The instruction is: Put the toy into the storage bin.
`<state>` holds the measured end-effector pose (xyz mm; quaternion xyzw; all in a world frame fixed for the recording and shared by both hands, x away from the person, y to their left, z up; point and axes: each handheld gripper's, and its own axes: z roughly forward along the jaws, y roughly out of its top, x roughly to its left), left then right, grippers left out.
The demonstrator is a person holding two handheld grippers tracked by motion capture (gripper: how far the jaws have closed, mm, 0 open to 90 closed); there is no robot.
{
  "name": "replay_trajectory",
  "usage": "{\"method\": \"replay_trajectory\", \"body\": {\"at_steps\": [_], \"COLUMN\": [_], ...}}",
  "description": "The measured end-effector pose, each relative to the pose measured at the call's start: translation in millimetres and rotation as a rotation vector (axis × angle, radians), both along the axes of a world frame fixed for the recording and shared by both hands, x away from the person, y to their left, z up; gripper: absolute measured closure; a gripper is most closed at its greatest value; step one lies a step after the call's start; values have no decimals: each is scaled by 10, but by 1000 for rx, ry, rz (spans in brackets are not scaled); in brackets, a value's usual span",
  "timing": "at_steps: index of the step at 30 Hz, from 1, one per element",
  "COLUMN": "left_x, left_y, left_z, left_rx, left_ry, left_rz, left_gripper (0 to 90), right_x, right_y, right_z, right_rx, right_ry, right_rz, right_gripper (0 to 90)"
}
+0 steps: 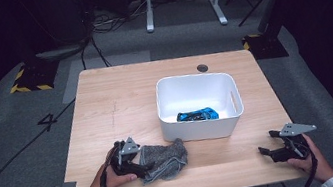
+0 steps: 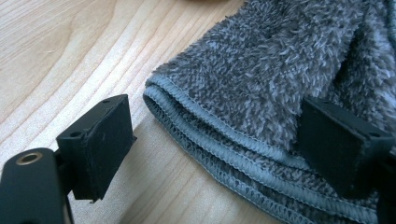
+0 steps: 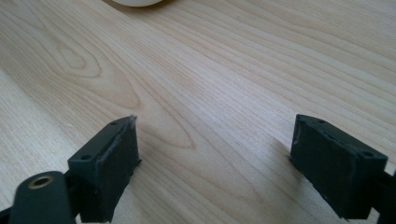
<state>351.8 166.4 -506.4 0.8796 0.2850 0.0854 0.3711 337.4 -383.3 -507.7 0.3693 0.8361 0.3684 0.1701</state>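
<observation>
In the high view, my left gripper point(image 1: 147, 168) sits at lower left, at the edge of the grey cloth point(image 1: 167, 158), just below the white bin point(image 1: 203, 129); my right gripper point(image 1: 266, 144) rests at lower right. In the left gripper view my jaws gape around the cloth's folded hem point(image 2: 261, 102), not squeezing. In the right gripper view my jaws stand wide over bare table point(image 3: 210, 93).

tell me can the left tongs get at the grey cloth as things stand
Probably yes: the left tongs stand open around the folded edge of the grey cloth, with nothing in between.
</observation>
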Motion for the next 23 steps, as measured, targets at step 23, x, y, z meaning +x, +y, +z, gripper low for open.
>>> {"method": "replay_trajectory", "body": {"at_steps": [23], "left_x": [14], "left_y": [-10], "left_z": [0], "left_rx": [4], "left_ry": [1], "left_rz": [1], "left_gripper": [120], "right_x": [5], "right_y": [1], "right_z": [0], "right_rx": [0], "right_ry": [1], "right_rz": [1], "right_gripper": [152]}}
